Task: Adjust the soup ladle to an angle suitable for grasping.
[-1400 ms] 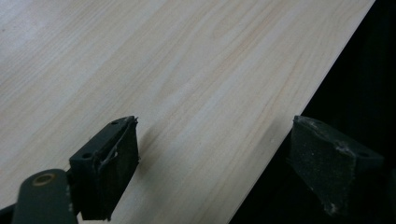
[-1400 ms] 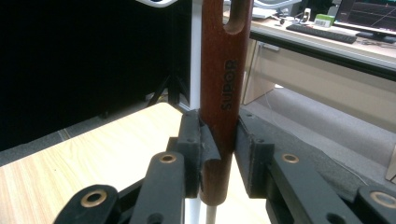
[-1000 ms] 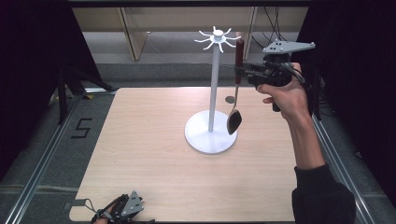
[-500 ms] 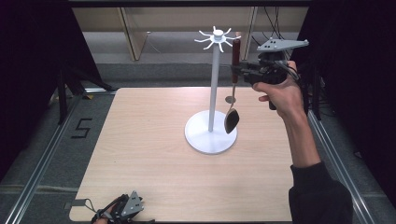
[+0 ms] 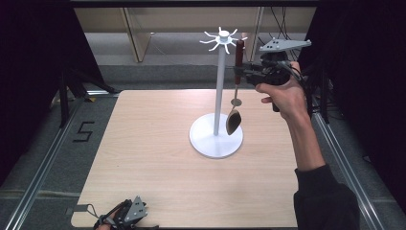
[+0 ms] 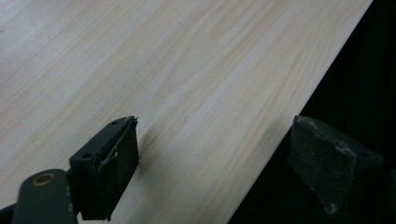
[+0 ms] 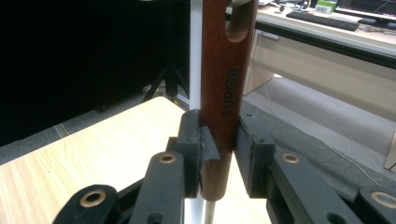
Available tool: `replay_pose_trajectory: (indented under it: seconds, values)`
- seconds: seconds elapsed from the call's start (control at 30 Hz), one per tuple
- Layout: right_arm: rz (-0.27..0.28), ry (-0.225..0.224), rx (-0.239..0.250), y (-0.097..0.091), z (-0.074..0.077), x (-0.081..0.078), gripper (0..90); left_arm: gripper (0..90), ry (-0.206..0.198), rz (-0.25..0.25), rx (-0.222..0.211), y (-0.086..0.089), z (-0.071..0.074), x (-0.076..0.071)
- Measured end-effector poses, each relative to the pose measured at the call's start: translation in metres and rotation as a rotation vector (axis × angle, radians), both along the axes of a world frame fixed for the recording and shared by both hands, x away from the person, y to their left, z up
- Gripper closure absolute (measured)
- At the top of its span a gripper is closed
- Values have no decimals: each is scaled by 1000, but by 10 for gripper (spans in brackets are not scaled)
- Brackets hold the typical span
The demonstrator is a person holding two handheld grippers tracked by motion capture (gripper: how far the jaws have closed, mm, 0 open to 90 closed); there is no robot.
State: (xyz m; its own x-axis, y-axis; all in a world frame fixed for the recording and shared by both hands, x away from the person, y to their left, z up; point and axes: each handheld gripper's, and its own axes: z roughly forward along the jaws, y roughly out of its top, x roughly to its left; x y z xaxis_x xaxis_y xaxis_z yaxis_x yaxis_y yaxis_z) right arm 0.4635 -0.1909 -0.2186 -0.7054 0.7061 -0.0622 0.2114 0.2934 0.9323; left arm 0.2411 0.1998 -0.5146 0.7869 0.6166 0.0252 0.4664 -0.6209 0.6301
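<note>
Spoon (image 5: pixel 234 103) hangs with its long axis near vertical, bowl down over the white stand (image 5: pixel 216 139) base, its red-brown wooden handle (image 7: pixel 226 93) clamped between the fingers of the right gripper (image 5: pixel 246 73). The handle top, with its slotted hole, sits just beside the spoked hooks (image 5: pixel 222 38) at the pole's head, slightly right of them in the high view; hooking it there looks like the likely move. "SUPOR" reads along the handle. The left gripper (image 5: pixel 127 215) rests far off at the table (image 5: pixel 143 143) near edge, fingers (image 6: pixel 112 168) apart, holding nothing.
</note>
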Motion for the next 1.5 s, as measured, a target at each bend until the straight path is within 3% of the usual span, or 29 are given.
replay_pose_trajectory:
  seconds: [0.17,0.2,0.3,0.67,0.77,0.83,0.93,1.1,1.13,1.5]
  values:
    - [1,7,4,2,-1,1,731,154,3,0,1,0,0,0]
    - [2,15,31,1,-2,1,716,153,3,1,0,0,0,0]
    - [-2,22,43,0,-2,-1,703,153,2,1,0,0,0,0]
    - [15,4,49,-18,-4,-16,592,154,4,4,0,-1,0,0]
    - [1,-30,33,-24,-7,-21,547,153,3,5,1,0,0,0]
    - [-4,-19,44,-26,-10,-26,529,153,1,4,1,0,-1,0]
    - [-9,-35,23,-30,-15,-30,504,154,0,4,1,0,0,0]
    - [-12,-44,32,-35,-23,-39,466,154,0,4,1,0,0,0]
    - [-8,-29,48,-36,-27,-42,449,154,0,4,1,0,0,0]
    - [11,-19,47,-36,-51,-50,434,154,0,5,2,0,0,0]
